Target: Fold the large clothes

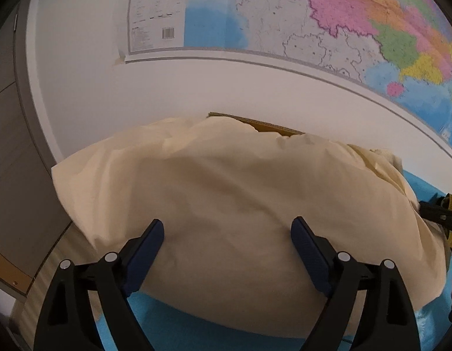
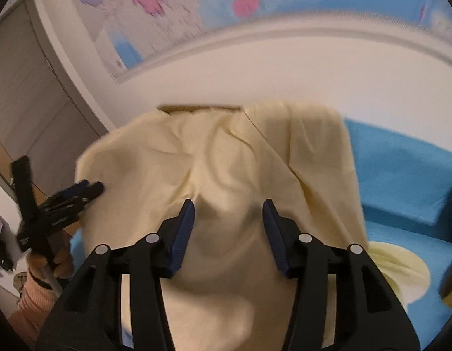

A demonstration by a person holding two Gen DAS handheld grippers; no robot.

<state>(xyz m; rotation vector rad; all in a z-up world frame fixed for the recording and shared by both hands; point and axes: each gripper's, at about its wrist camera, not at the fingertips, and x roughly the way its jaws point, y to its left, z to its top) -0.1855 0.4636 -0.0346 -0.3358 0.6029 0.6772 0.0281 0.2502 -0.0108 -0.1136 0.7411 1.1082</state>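
A large cream-coloured garment (image 1: 226, 199) lies in a heap on a blue surface (image 1: 173, 330) and drapes over a cardboard box (image 1: 269, 124) at the back. My left gripper (image 1: 227, 229) is open over the near part of the cloth and holds nothing. In the right wrist view the garment (image 2: 214, 158) shows creases and a raised fold between the blue pads. My right gripper (image 2: 228, 209) is open around that fold. The left gripper (image 2: 88, 188) shows at the cloth's left edge there; the right gripper's black body (image 1: 439, 216) shows at the cloth's right edge in the left wrist view.
A white wall with a coloured map (image 1: 313, 23) stands close behind the box. A grey cabinet door (image 2: 30, 87) is at the left. Blue cloth (image 2: 407, 175) covers the surface to the right. The person's sleeve (image 2: 30, 295) is at the lower left.
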